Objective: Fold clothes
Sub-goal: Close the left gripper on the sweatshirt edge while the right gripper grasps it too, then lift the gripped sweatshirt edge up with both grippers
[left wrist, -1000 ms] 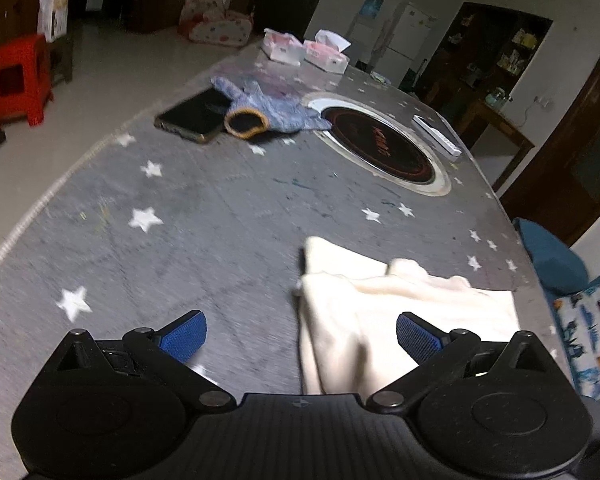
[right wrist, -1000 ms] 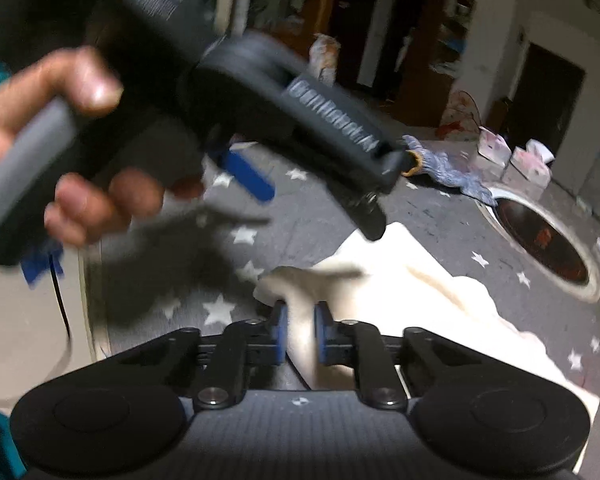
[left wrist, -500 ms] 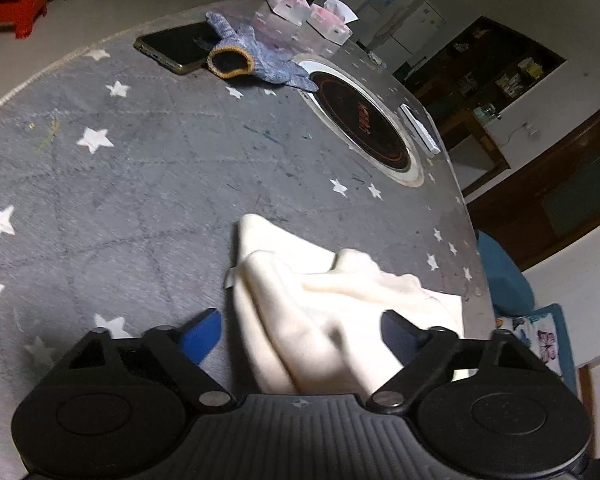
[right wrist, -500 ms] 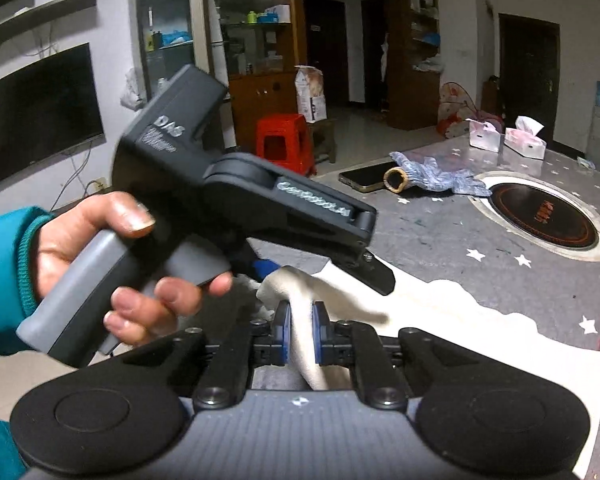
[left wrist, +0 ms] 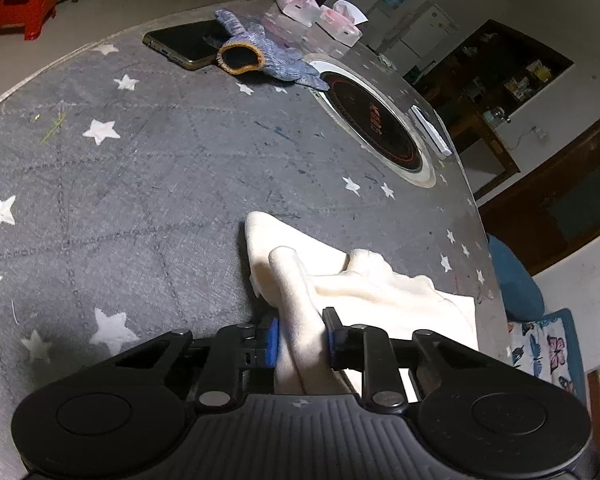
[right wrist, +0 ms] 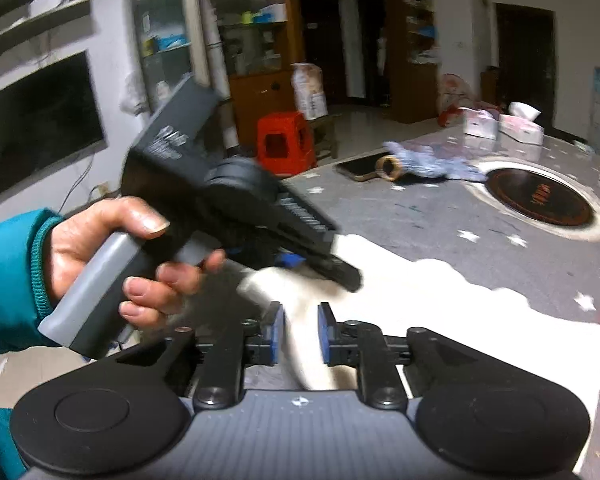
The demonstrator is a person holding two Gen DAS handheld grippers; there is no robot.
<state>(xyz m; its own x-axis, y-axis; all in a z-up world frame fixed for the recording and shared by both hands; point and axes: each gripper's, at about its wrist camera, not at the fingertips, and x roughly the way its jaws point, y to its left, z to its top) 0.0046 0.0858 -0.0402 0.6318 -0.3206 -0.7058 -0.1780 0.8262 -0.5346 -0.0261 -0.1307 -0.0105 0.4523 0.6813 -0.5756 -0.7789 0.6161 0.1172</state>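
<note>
A soft, light cream fleece garment point(left wrist: 364, 280) lies rumpled near the black round hob point(left wrist: 374, 120) on the grey starred surface point(left wrist: 140, 184). The left gripper point(left wrist: 300, 338) fingers are closing on a bunched fold; the right gripper point(right wrist: 298, 330) fingers are opening around another. Corners look the best hold.

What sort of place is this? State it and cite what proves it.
Probably a home's living and dining room. A round grey star-patterned table has a built-in black induction hob; a wall-mounted dark television screen and cluttered wooden shelves stand behind, beside a red plastic stool.
</note>
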